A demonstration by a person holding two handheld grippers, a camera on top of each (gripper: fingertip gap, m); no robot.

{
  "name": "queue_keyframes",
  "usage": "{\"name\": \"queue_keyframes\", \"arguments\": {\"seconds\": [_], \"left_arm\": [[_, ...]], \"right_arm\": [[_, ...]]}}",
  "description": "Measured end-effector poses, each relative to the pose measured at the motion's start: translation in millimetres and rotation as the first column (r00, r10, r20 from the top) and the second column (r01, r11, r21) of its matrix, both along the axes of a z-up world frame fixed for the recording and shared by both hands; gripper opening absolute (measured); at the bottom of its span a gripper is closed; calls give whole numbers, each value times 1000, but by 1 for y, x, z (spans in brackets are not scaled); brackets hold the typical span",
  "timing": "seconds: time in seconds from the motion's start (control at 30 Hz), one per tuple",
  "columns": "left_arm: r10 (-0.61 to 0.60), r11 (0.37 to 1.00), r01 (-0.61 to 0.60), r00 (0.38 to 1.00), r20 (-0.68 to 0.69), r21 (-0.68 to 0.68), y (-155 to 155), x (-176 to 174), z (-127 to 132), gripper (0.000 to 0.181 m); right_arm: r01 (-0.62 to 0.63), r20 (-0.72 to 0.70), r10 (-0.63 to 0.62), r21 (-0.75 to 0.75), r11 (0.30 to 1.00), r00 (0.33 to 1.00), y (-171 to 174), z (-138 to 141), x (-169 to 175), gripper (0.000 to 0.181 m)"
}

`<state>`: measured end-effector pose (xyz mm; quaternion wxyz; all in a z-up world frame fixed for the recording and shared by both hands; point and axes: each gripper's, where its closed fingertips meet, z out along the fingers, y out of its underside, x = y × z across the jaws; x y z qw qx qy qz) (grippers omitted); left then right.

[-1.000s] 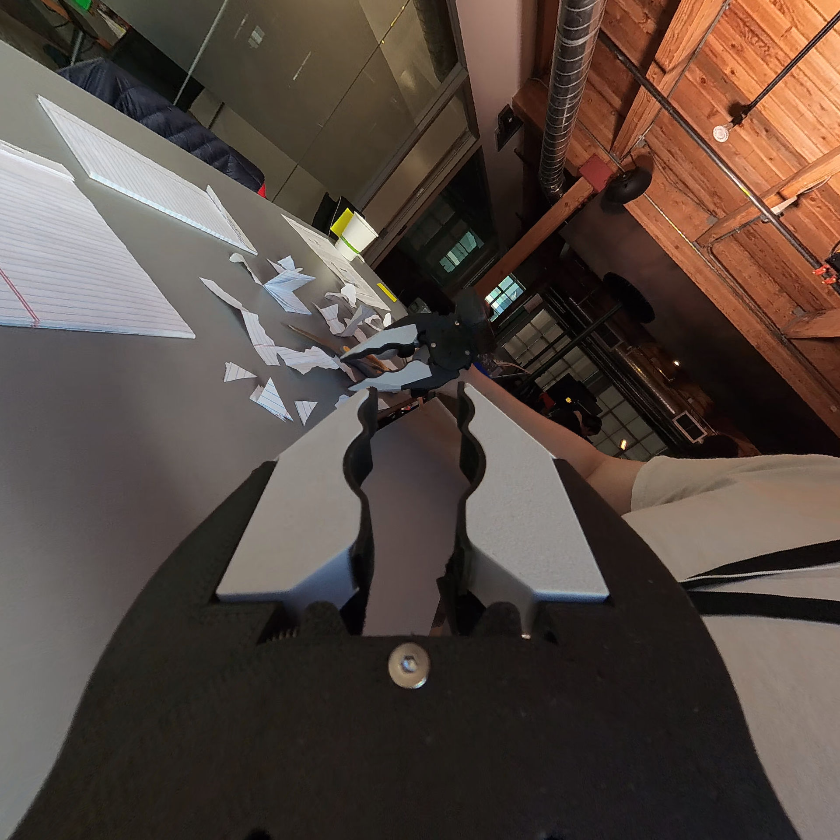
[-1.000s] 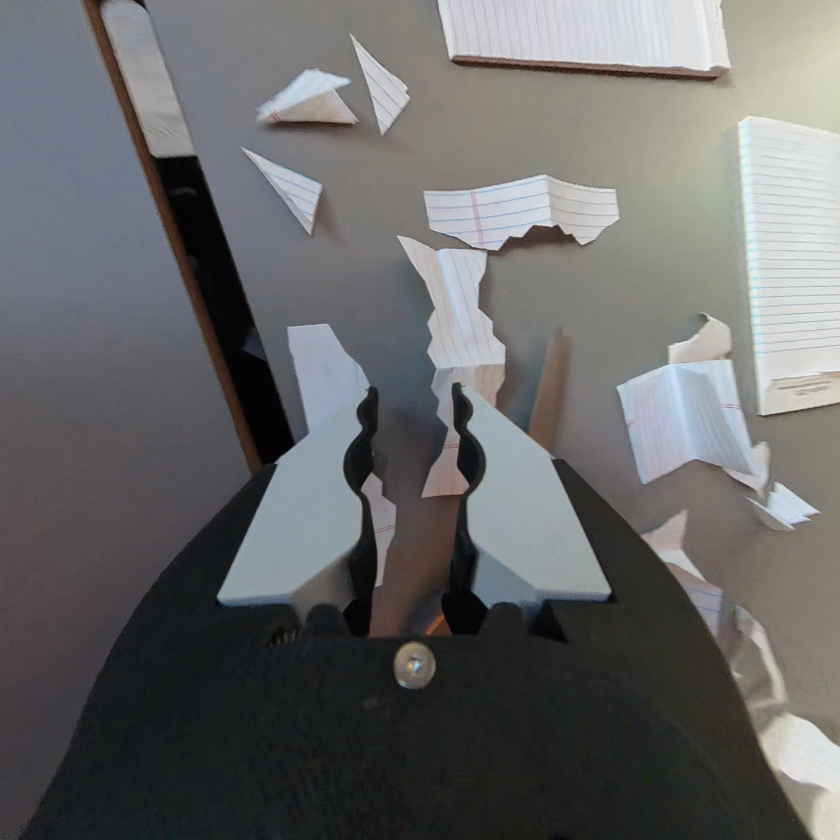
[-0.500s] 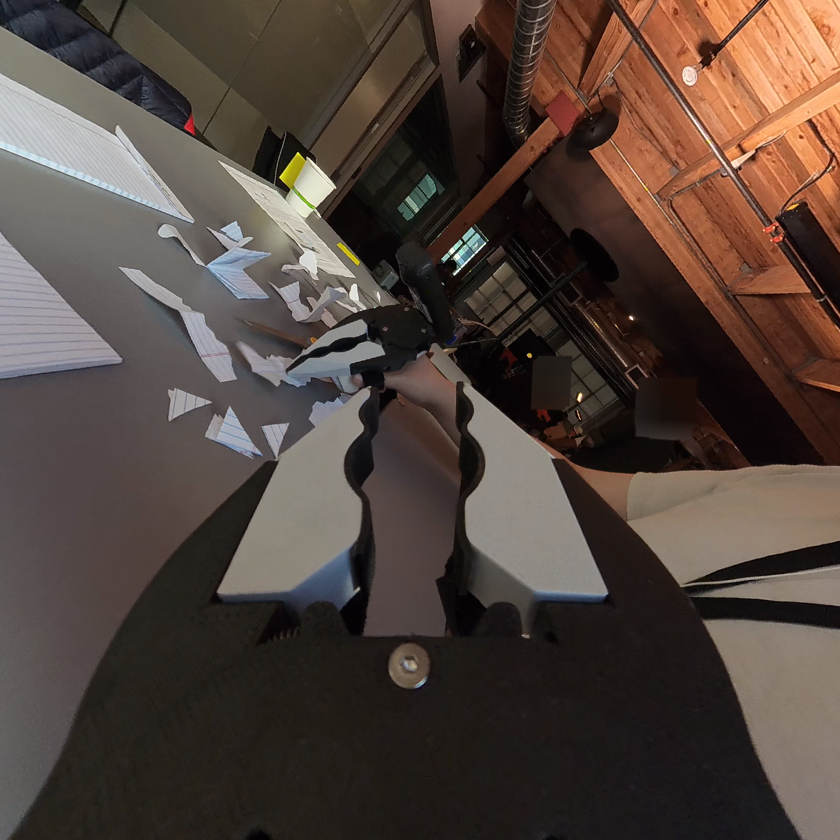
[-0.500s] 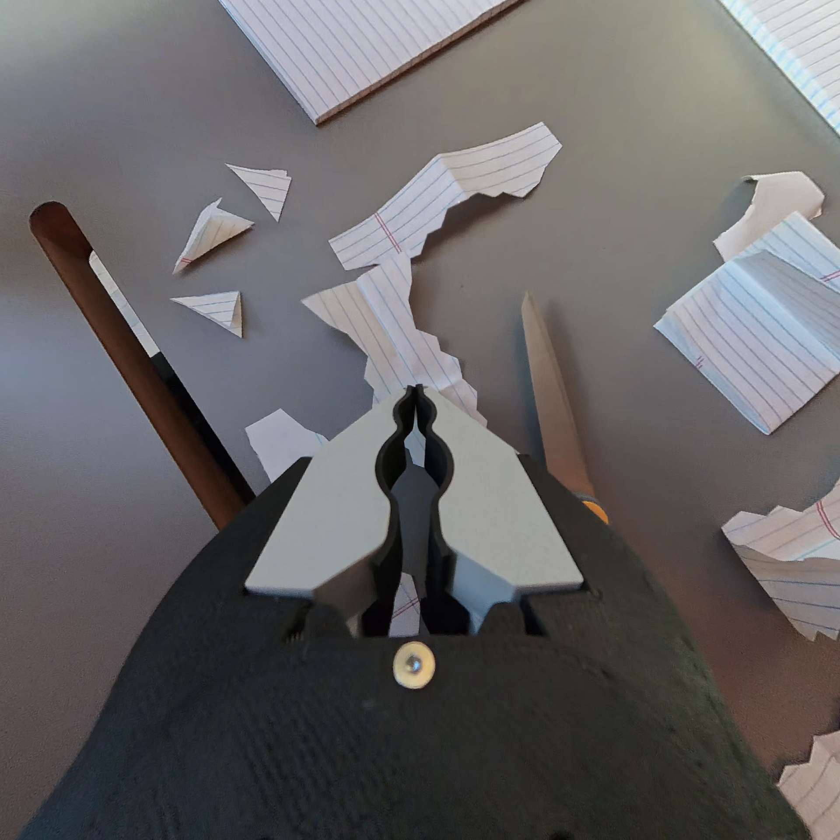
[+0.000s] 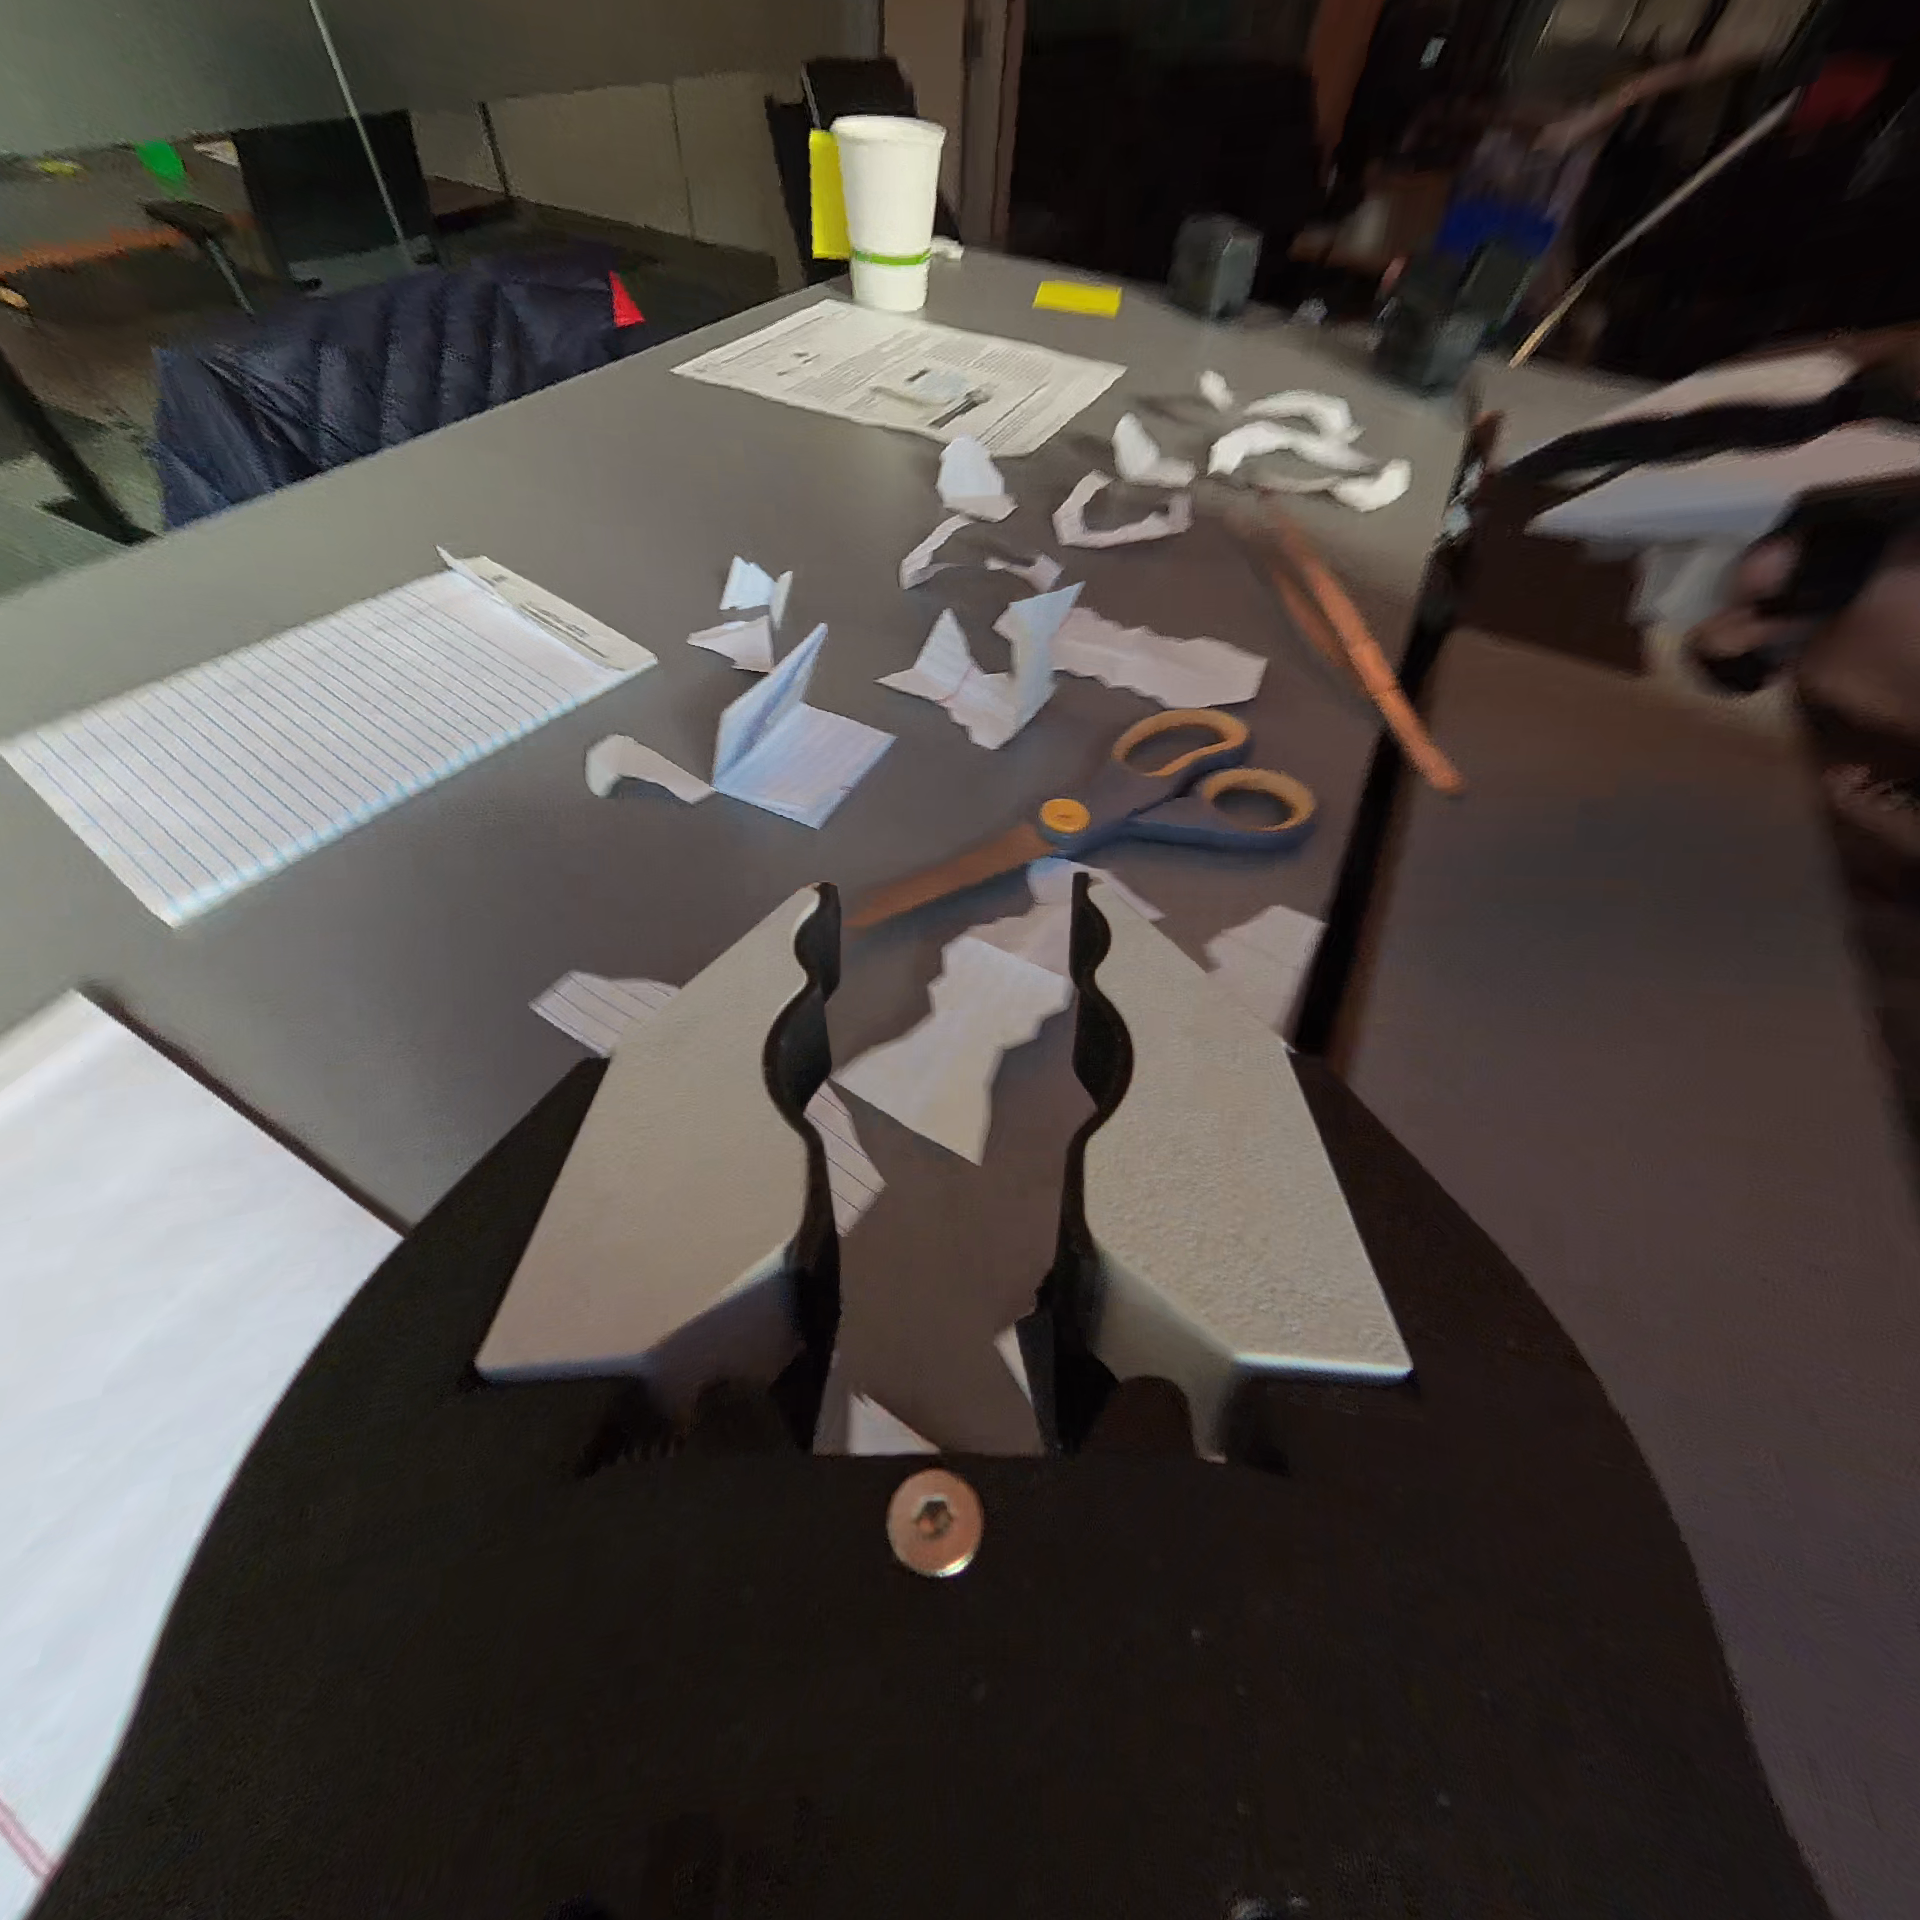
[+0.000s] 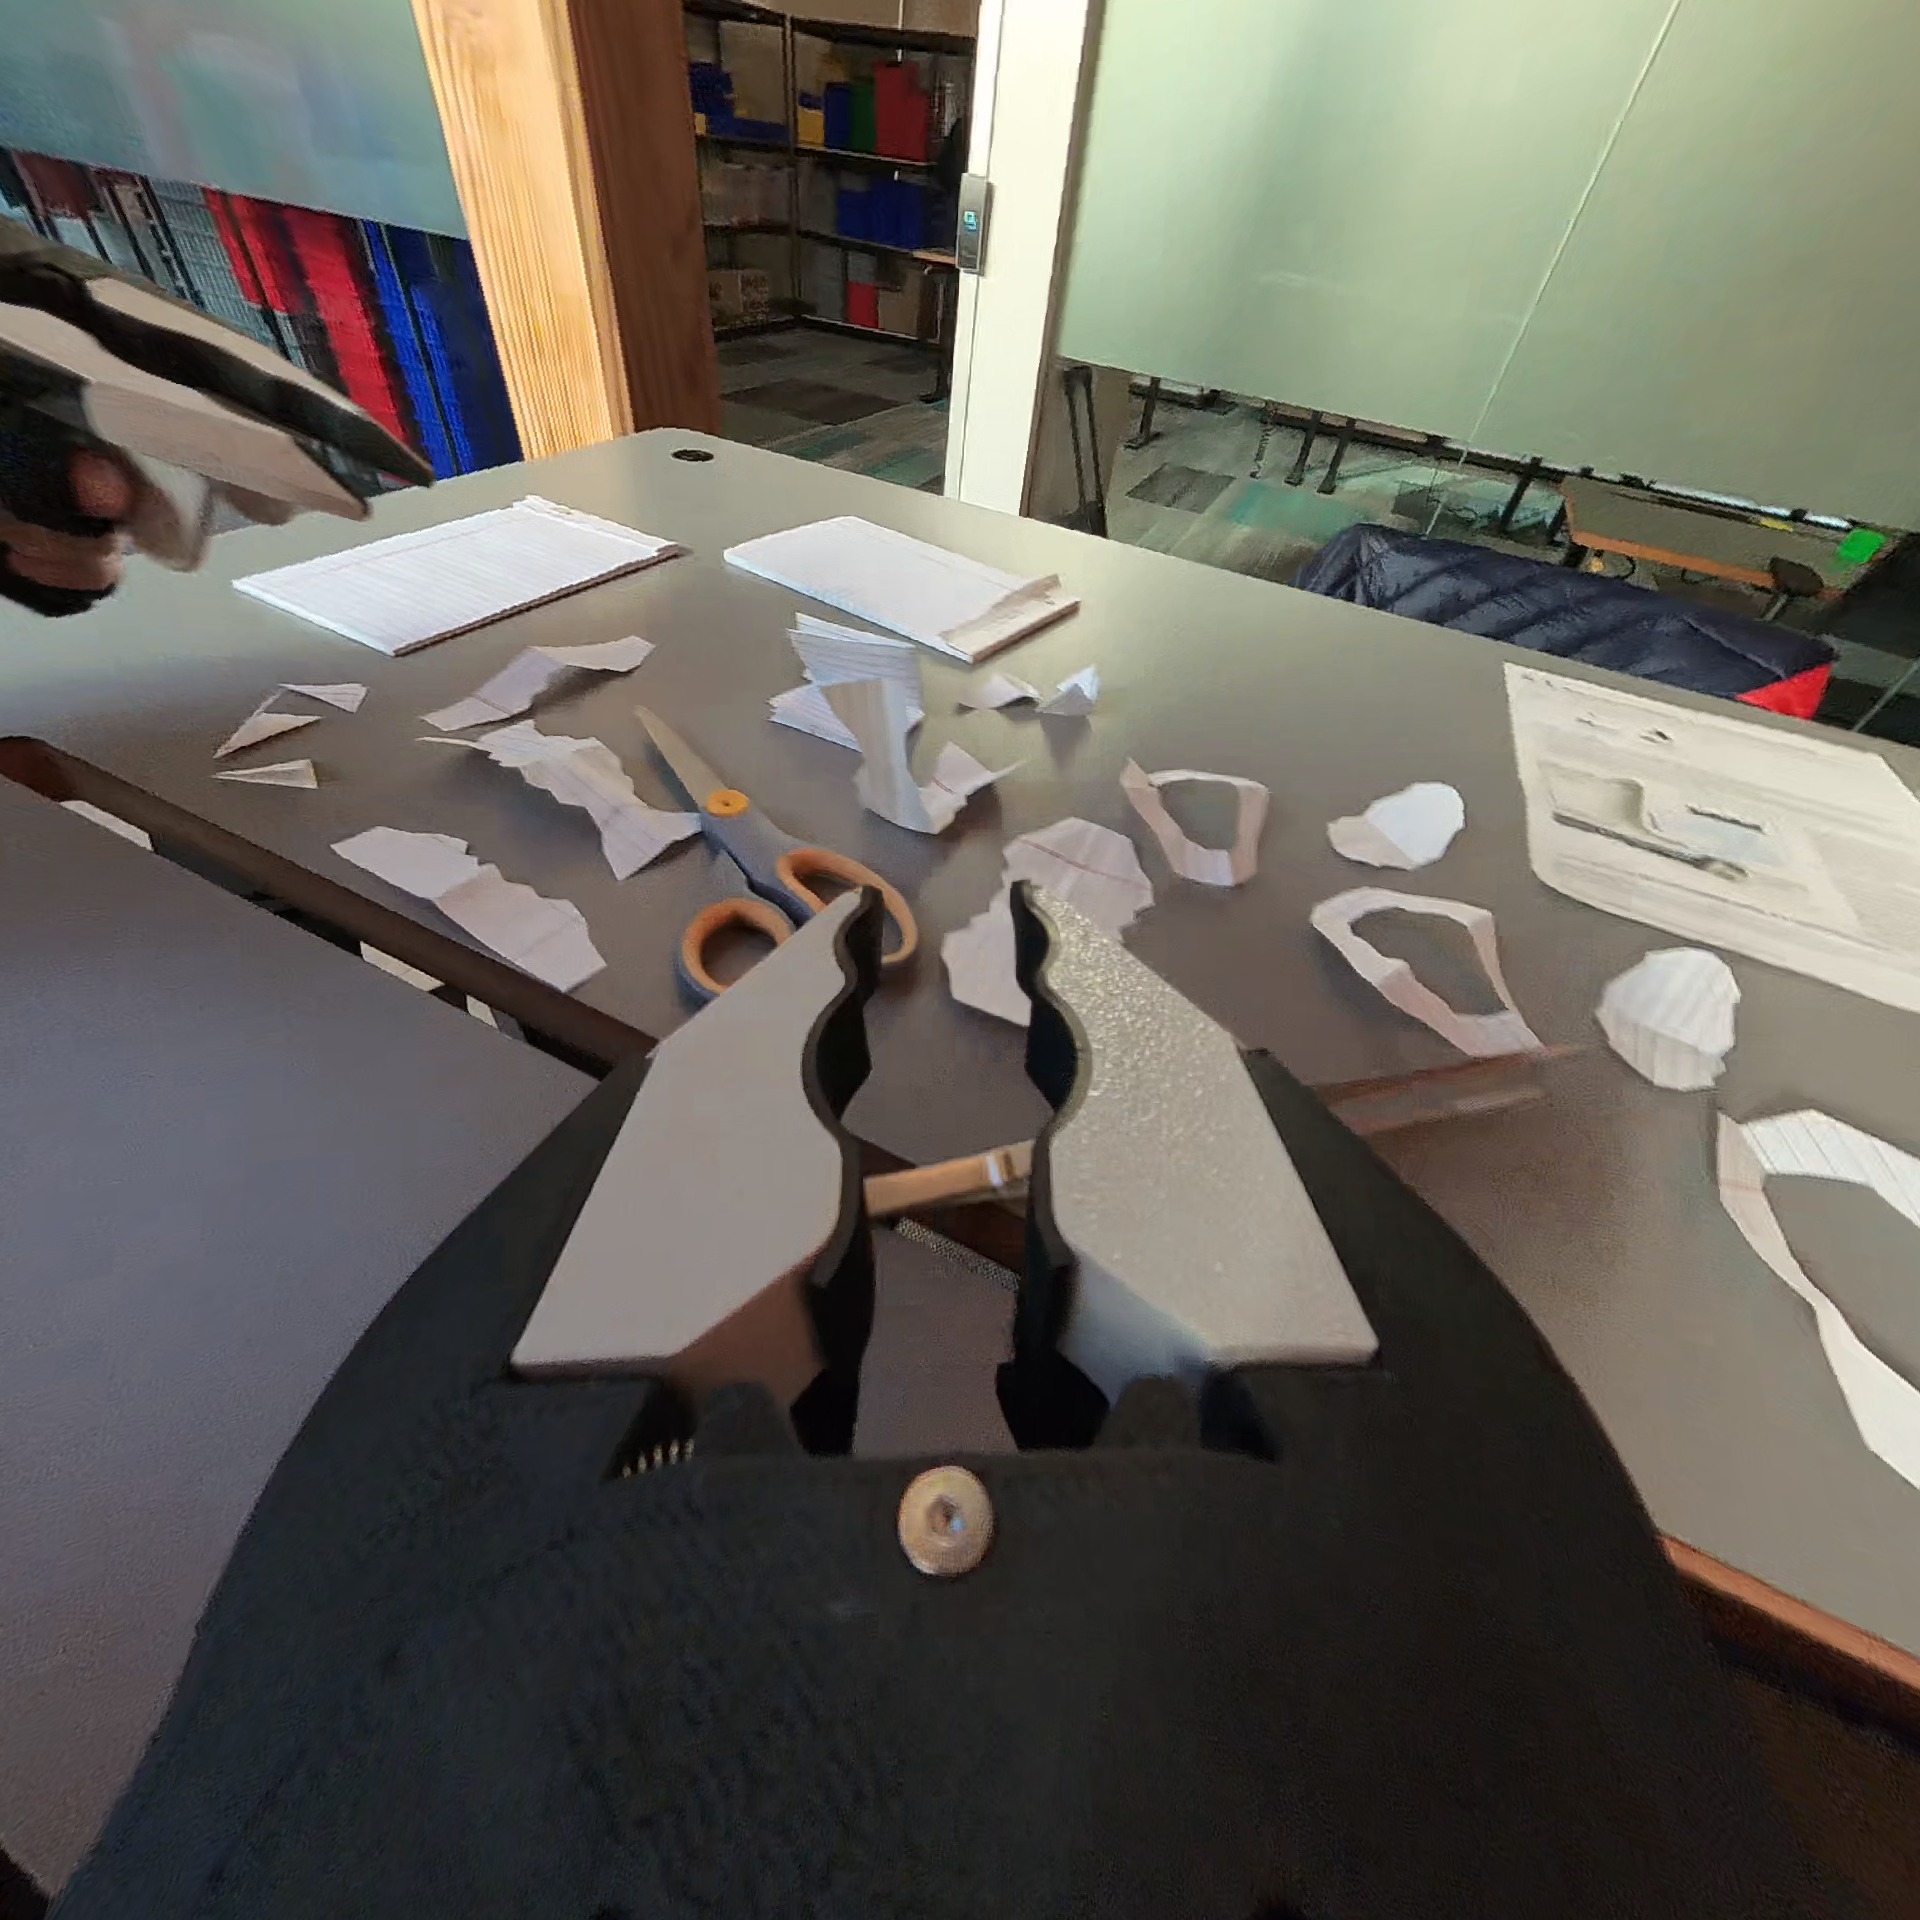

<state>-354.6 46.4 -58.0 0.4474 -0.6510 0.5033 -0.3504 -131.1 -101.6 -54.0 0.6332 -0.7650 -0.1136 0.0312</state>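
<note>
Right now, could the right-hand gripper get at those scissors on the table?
Probably yes. The right gripper hangs open and empty just above the orange-handled scissors, which lie flat on the grey table. Only loose paper scraps lie around them, and the left gripper is off to the side.

Scissors (image 6: 774, 883) and paper scraps (image 6: 582, 779) crowding the table (image 6: 1299, 665); bare near-left surface.

No words or numbers are showing clearly enough to read. The printed sheet (image 5: 902, 372) is lying far off, and its small print is looking blurry.
</note>
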Motion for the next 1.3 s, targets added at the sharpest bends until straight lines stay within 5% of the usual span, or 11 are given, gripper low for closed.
{"name": "queue_keyframes", "arguments": {"seconds": [0.1, 0.27, 0.5, 0.57, 0.7, 0.77, 0.87, 1.0, 1.07, 1.23, 1.3], "left_arm": [[5, 983, 23, 989, -149, 185, 45, 66, -12, 47], [-13, 971, 120, 891, -454, 208, 93, 135, -62, 64], [54, 969, 98, 812, -582, 227, 111, 139, -87, 31], [51, 965, 116, 798, -601, 236, 108, 136, -91, 0], [98, 919, 125, 845, -525, 373, 95, 147, -46, 0], [117, 816, 139, 911, -396, 562, 68, 166, 16, 0], [135, 467, 227, 937, -323, 855, 8, 191, 95, 0], [128, 31, 415, 901, -415, 910, -62, 217, 131, 0], [122, -83, 483, 873, -472, 871, -84, 220, 139, 0], [162, -211, 592, 806, -569, 778, -108, 211, 150, 0], [171, -223, 609, 793, -584, 761, -116, 208, 151, 0]], "right_arm": [[-3, -49, 1, -23, 1000, 999, -15, -7, 33, 24], [-66, -76, 65, -15, 998, 995, -32, -2, 64, 25], [-153, -93, 145, -83, 985, 985, -58, -16, 113, 26], [-166, -128, 155, -81, 983, 980, -54, -19, 123, 26], [-228, -223, 219, -17, 973, 950, -32, -3, 126, 24], [-282, -281, 284, 51, 958, 916, -14, 21, 117, 24], [-429, -433, 441, 131, 894, 786, 21, 69, 90, 33], [-686, -704, 617, 254, 682, 353, 61, 142, 47, 53], [-783, -784, 587, 231, 577, 201, 72, 155, 30, 51], [-927, -800, 583, 100, 362, 141, 52, 143, -12, 54], [-961, -790, 609, 101, 256, 79, 35, 141, -23, 18]]}}
